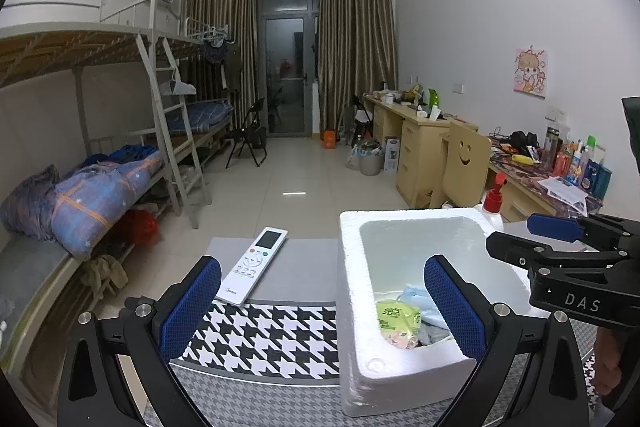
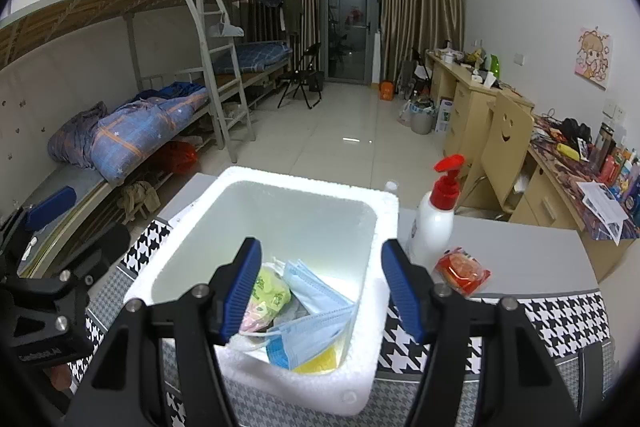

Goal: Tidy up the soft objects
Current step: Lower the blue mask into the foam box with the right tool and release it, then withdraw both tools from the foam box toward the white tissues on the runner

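A white foam box (image 1: pixel 352 291) (image 2: pixel 384 227) stands on the houndstooth-covered table (image 1: pixel 280 335). Inside lie blue face masks (image 2: pixel 316 311) (image 1: pixel 416 297), a green tissue pack (image 1: pixel 398 319) (image 2: pixel 272 291) and something yellow (image 2: pixel 320 363). My left gripper (image 1: pixel 322 303) is open and empty, straddling the box's left wall. My right gripper (image 2: pixel 320 287) is open and empty, held just above the box's contents. The right gripper also shows in the left wrist view (image 1: pixel 560 243) over the box's right rim.
A white remote control (image 1: pixel 254 265) lies left of the box. A white pump bottle with a red top (image 2: pixel 436 215) and a red wrapped packet (image 2: pixel 462 271) sit right of it. Bunk beds stand left, desks right.
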A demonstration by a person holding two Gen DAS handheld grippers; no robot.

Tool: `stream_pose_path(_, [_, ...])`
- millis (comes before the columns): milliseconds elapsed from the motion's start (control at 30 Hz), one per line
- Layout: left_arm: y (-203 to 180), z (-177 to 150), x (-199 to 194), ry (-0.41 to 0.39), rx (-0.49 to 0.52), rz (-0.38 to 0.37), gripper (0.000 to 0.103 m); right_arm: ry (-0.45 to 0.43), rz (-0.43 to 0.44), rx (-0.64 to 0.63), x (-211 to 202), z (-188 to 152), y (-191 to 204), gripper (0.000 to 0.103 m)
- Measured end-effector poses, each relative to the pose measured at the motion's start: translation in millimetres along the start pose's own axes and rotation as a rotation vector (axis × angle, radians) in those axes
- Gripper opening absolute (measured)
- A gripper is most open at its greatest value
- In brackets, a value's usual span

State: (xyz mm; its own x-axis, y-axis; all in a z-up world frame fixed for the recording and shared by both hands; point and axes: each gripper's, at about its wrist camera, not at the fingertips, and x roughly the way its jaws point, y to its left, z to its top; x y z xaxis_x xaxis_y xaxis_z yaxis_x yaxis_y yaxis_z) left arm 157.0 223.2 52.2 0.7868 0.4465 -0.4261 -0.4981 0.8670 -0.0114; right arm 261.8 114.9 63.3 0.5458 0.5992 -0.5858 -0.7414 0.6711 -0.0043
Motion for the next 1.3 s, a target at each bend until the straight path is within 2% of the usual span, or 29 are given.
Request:
stream_pose_path(133, [-3.2,2.1,-6.6,-0.008,-0.001,-0.004,0.102,-0.020,-0.004,0.000,-8.9,-0.7,-0.1,0.067])
stream_pose_path(267, [-6.5,4.0,-11.8,-0.016,0.001,-0.006,0.102,-0.047,-0.010,0.001,-16.7,-2.2,-1.1,0.076])
stream_pose_path(667, [-18.2,4.9,-23.1,-0.026,0.013,-0.018,0.102,-0.075,-0.032,0.005,-31.9,-6.7,-8.1,0.077])
stream_pose_path(1200, [-38.1,-3.0,-45.9,-0.041,0.036,-0.067,0.102,-0.124,-0.048,0.030,-63.4,-30.6,-21.1,0.077])
stream_pose_path(1300, [-40.4,-4.1,-51.1,-0.046,0.039,-0.079,0.102,-0.135,-0.054,0.029,-68.0,-34.8,-23.4,0.082])
